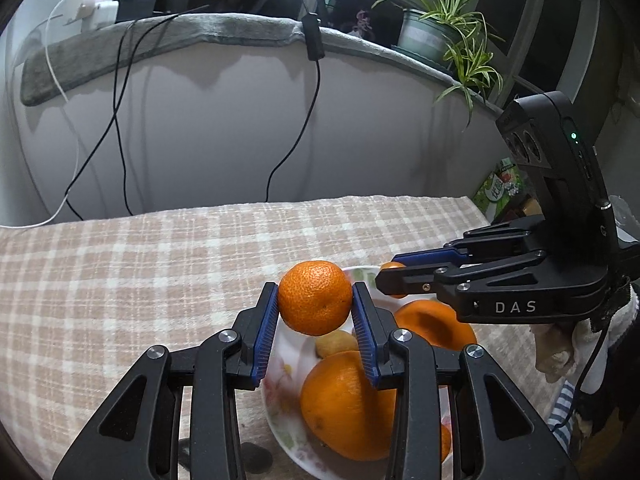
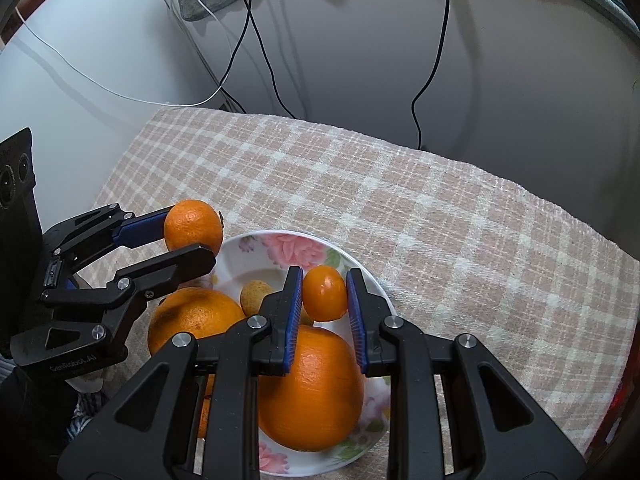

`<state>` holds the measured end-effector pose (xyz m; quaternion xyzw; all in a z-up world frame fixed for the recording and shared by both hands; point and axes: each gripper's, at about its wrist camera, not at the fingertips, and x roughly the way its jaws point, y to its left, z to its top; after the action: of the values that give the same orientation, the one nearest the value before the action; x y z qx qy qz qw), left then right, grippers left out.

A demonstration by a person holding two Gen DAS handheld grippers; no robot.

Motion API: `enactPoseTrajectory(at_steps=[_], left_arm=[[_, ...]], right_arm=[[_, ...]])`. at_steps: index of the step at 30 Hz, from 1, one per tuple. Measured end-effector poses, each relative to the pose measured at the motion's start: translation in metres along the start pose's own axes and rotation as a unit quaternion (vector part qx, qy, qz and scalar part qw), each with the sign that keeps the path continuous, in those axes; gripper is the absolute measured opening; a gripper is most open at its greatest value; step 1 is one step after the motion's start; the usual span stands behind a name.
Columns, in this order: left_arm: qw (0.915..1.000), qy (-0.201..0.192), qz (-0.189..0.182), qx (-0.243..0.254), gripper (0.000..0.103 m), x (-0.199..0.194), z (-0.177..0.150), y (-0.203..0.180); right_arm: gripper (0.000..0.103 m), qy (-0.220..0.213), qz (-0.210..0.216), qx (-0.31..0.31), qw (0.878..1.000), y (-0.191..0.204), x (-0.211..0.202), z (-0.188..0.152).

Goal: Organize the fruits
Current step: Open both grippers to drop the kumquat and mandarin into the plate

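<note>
My left gripper (image 1: 315, 300) is shut on a tangerine (image 1: 315, 297), held just above the left rim of a floral plate (image 1: 280, 364). From the right wrist view the same tangerine (image 2: 193, 227) sits between the left gripper's (image 2: 196, 236) blue pads. My right gripper (image 2: 325, 294) is shut on a small smooth kumquat (image 2: 325, 291) above the plate (image 2: 280, 246). In the plate lie two large oranges (image 2: 312, 388) (image 2: 192, 318) and a small yellowish fruit (image 2: 254, 296). In the left wrist view the right gripper (image 1: 386, 274) reaches in from the right, and only a sliver of the kumquat (image 1: 392, 266) shows.
A checked beige cloth (image 1: 140, 272) covers the table. Behind it stands a pale wall with hanging black and white cables (image 1: 120, 120). A potted plant (image 1: 440, 28) rests on a grey-padded ledge. Packages (image 1: 504, 188) lie past the table's right end.
</note>
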<state>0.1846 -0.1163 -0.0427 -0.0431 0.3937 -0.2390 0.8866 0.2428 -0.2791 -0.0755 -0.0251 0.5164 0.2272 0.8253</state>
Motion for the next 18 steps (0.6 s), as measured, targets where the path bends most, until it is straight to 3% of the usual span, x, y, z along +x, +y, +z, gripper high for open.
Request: enactPoseTrajectory(at_steps=[11, 13, 15, 18], left_arm=[[0.9999, -0.003, 0.001, 0.012, 0.036, -0.003, 0.002, -0.006], [0.9999, -0.005, 0.0, 0.014, 0.037, -0.005, 0.002, -0.006], [0.9998, -0.009, -0.001, 0.015, 0.047, -0.007, 0.002, -0.006], [0.9997, -0.015, 0.001, 0.018, 0.048, -0.011, 0.002, -0.007]], right_arm=[[0.025, -0.002, -0.003, -0.01, 1.0, 0.004, -0.007, -0.001], [0.04, -0.004, -0.005, -0.01, 1.0, 0.004, -0.008, -0.001], [0.056, -0.01, -0.009, -0.011, 1.0, 0.004, -0.011, -0.002], [0.057, -0.018, -0.01, -0.012, 1.0, 0.006, -0.016, -0.002]])
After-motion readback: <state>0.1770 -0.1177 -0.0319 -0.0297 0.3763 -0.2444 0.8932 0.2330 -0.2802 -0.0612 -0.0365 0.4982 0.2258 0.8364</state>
